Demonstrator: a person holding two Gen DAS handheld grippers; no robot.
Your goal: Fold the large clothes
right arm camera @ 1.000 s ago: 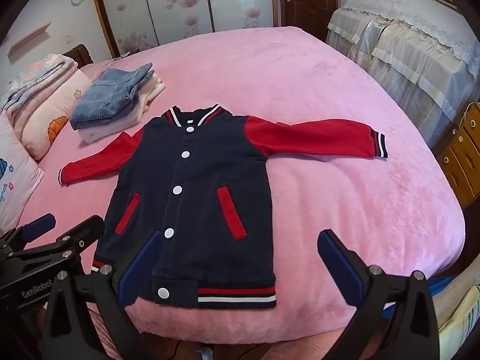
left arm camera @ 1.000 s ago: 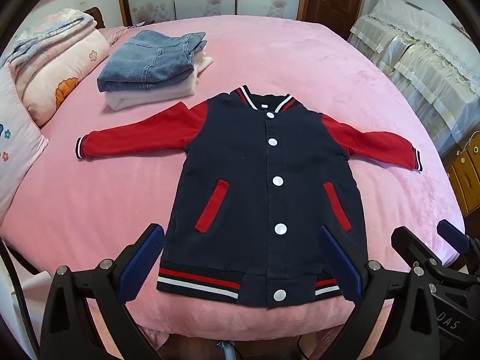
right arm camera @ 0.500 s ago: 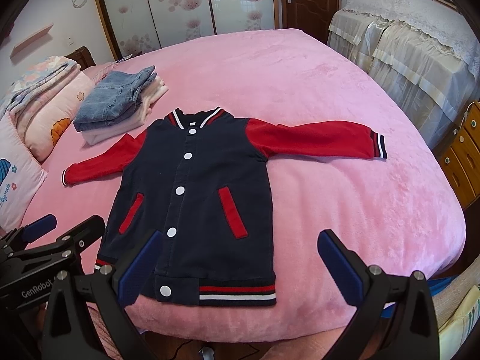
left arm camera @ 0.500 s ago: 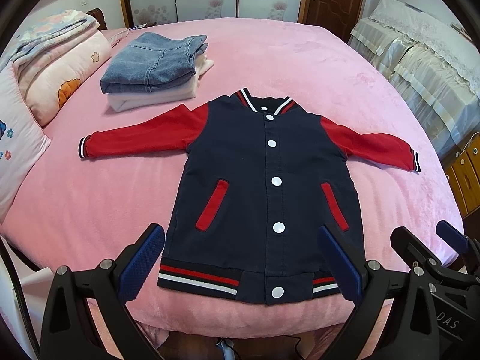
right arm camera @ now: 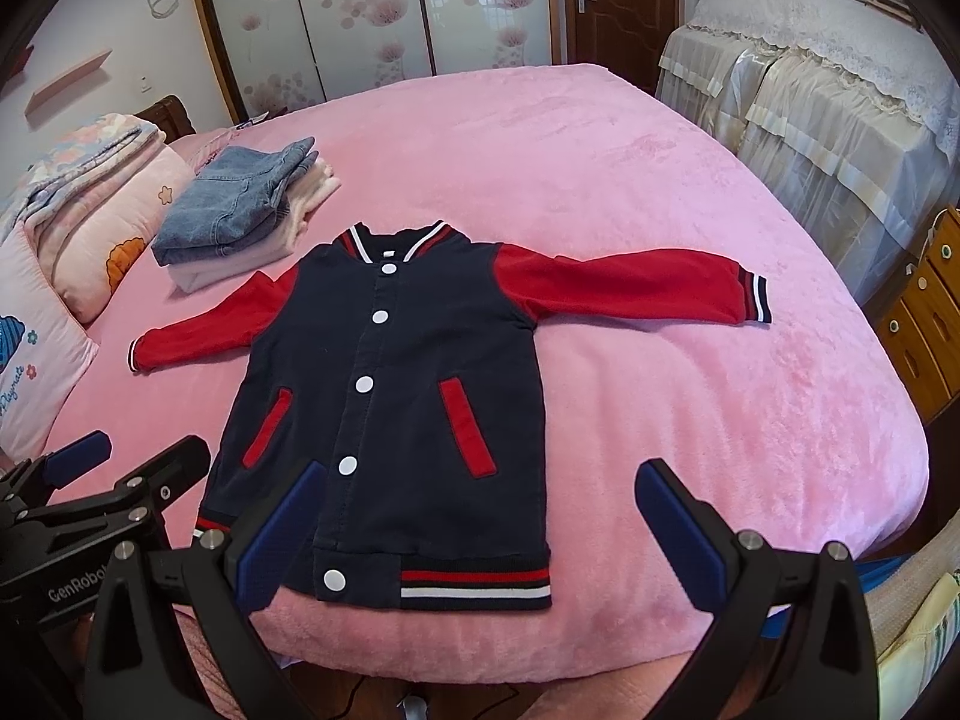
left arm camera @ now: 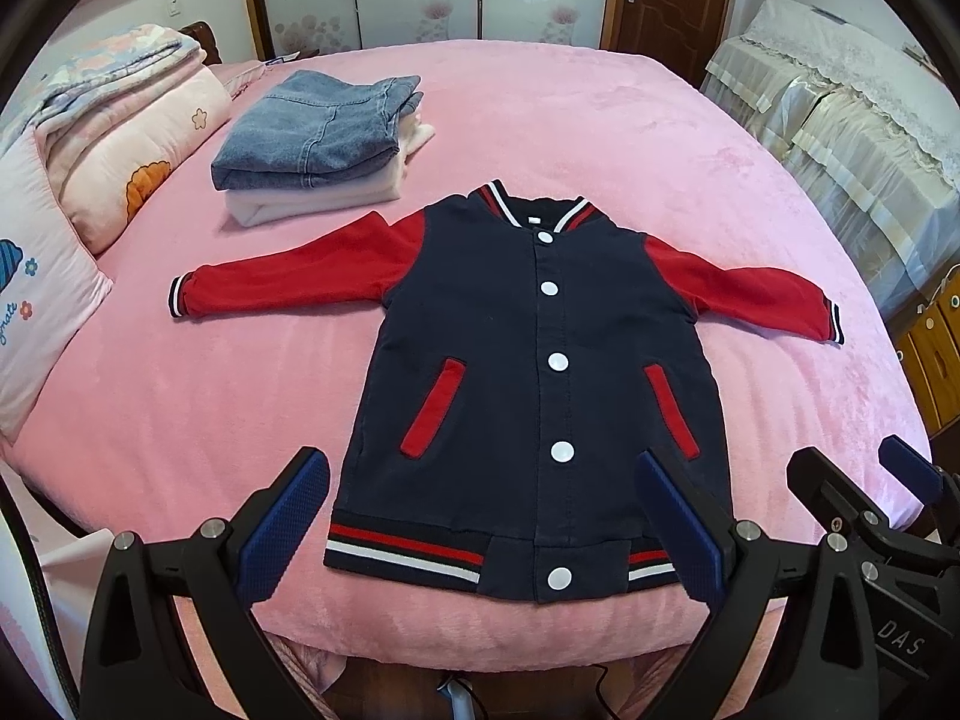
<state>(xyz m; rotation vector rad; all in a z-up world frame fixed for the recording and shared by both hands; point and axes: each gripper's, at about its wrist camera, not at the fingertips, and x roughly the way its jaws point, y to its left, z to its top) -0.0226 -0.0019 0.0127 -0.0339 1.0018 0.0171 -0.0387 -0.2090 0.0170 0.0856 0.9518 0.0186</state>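
I find one jacket (left arm camera: 540, 372) lying flat, front up, near the near edge of the bed (left arm camera: 600, 120), its hem closest to me and its collar on the far side. It is navy with two red sleeves, both spread out sideways, one to the left and one to the right. I count five white snaps down the closed front and two red pocket welts, one on either side of the snaps.

My left gripper (left arm camera: 480, 528) hangs over the hem with its two fingers spread wide, holding nothing. My right gripper (right arm camera: 474, 534) sits likewise above the near edge, fingers wide apart and empty. Neither touches the cloth, as far as the fisheye lets me judge.

To the far left of the jacket stands one stack (left arm camera: 324, 144) of folded clothes. I make out two pieces in it, jeans on top and a pale garment beneath, though the lower layers may be more than one item. The left sleeve's cuff lies near this stack, apart from it.

At the left edge I count one pillow (left arm camera: 36, 312) and one folded quilt (left arm camera: 120, 138) beside it.
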